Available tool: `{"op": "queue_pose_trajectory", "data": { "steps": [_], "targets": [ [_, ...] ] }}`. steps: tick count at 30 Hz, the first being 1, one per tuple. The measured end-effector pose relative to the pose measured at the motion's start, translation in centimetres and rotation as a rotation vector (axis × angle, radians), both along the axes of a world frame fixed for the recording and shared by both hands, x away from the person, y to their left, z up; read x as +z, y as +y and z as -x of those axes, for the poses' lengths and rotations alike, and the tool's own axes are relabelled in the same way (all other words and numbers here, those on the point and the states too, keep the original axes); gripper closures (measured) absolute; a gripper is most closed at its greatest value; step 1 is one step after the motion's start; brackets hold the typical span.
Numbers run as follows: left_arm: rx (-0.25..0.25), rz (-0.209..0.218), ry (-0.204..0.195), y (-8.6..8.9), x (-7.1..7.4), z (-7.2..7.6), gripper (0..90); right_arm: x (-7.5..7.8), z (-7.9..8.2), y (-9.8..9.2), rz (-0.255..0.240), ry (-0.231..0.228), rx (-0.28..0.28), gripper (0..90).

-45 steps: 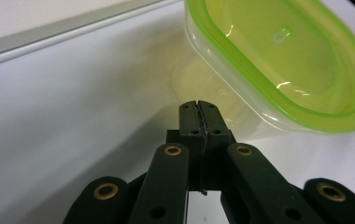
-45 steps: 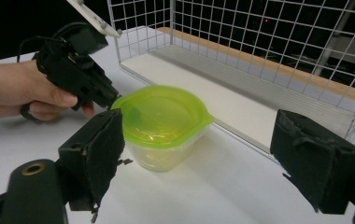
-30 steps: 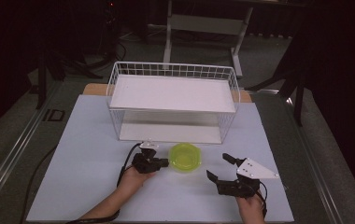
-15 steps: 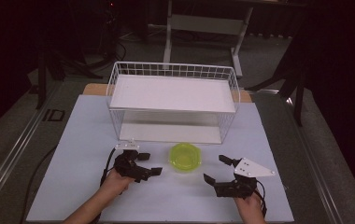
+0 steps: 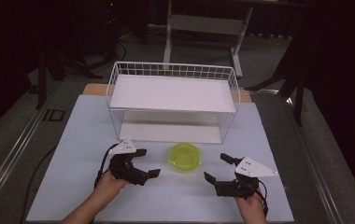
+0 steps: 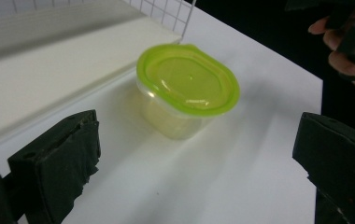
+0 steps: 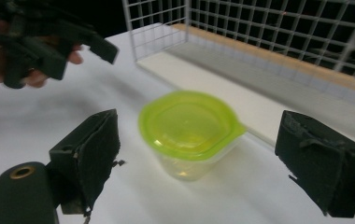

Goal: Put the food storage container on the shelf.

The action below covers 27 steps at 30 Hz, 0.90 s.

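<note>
A clear tub with a lime-green lid [image 5: 185, 157] [image 6: 187, 84] [image 7: 189, 123] stands upright on the white table, just in front of the wire rack. To its left hovers my left gripper [image 5: 147, 162] [image 6: 196, 144]. Its jaws have just been opening and stand wide with nothing between them, the tub a little beyond them. To the tub's right my right gripper [image 5: 216, 167] [image 7: 199, 119] is open and points at the tub without touching it. The right gripper view also catches the left gripper [image 7: 49, 46] at the upper left.
A white wire rack [image 5: 173, 70] with a white shelf board on top and a lower board [image 5: 171, 133] stands behind the tub. The white table top [image 5: 73, 140] has bare room to the left and right. Dark floor and stands surround it.
My left gripper was shut at the tub's left edge; it has opened and drawn back to the left and upward. The tub and the right gripper have stayed in place.
</note>
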<state>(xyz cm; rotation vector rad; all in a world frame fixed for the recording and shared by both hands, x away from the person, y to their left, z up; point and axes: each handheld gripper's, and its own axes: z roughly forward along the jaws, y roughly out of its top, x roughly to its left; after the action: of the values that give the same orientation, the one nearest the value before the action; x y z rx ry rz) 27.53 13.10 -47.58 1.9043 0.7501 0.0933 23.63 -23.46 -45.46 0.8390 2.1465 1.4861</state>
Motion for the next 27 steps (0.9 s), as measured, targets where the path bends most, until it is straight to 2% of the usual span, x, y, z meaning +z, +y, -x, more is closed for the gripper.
{"op": "queue_pose_trajectory", "data": {
  "steps": [3, 4, 6, 7, 9, 11, 14, 15, 16, 17, 19, 23, 25, 26, 27],
  "targets": [
    [-0.001, -0.004, -0.014, -0.4, 0.7, 0.1, 1.8, 0.2, -0.3, -0.1, 0.015, 0.032, -0.021, 13.9],
    [-0.004, -0.007, -0.011, -0.5, 0.9, 0.1, 1.8, 0.1, -0.3, -0.1, 0.023, 0.03, -0.038, 14.6],
    [-0.008, 0.009, 0.017, -0.7, 1.1, -0.2, 1.8, -0.2, -0.6, 0.1, 0.053, 0.059, -0.051, 14.7],
    [-0.011, 0.014, 0.03, -0.8, 1.2, -0.4, 1.8, -0.3, -0.7, 0.1, 0.041, 0.07, -0.048, 15.4],
    [-0.024, 0.025, 0.05, -1.1, 1.5, -0.7, 1.8, -0.3, -0.8, 0.1, 0.011, 0.093, -0.026, 20.5],
    [-0.018, 0.032, 0.044, -1.3, 1.6, -1.1, 1.8, -0.2, -1.0, 0.4, -0.007, 0.111, 0.011, 21.2],
    [-0.006, 0.04, 0.039, -1.7, 1.7, -1.7, 1.8, -0.3, -1.7, 1.1, 0.032, 0.111, 0.053, 20.2],
    [-0.013, 0.036, 0.037, -1.8, 1.7, -1.9, 1.8, -0.4, -2.0, 1.2, 0.019, 0.13, 0.086, 19.1],
    [-0.021, 0.023, 0.044, -2.0, 1.7, -2.1, 1.8, -0.5, -2.3, 1.3, 0.004, 0.166, 0.095, 18.9],
    [-0.031, 0.02, 0.053, -2.2, 1.7, -2.3, 1.8, -0.6, -2.6, 1.3, -0.005, 0.173, 0.101, 18.2],
    [-0.026, 0.022, 0.062, -2.5, 1.7, -2.6, 1.9, -0.6, -2.9, 1.6, 0.023, 0.147, 0.055, 15.4],
    [-0.01, 0.028, 0.077, -3.1, 1.4, -3.4, 1.9, -0.6, -3.9, 2.0, 0.066, 0.161, -0.019, 12.6],
    [0.01, 0.032, 0.094, -3.3, 1.1, -3.8, 2.0, -0.5, -4.6, 2.2, 0.061, 0.178, -0.056, 12.2],
    [0.03, 0.027, 0.088, -3.4, 1.0, -3.9, 3.2, -0.5, -4.9, 2.3, 0.045, 0.18, -0.08, 12.2],
    [0.055, 0.021, 0.085, -3.5, 0.9, -4.0, 7.0, -0.4, -5.2, 2.4, 0.035, 0.194, -0.077, 12.1]
  ]
}}
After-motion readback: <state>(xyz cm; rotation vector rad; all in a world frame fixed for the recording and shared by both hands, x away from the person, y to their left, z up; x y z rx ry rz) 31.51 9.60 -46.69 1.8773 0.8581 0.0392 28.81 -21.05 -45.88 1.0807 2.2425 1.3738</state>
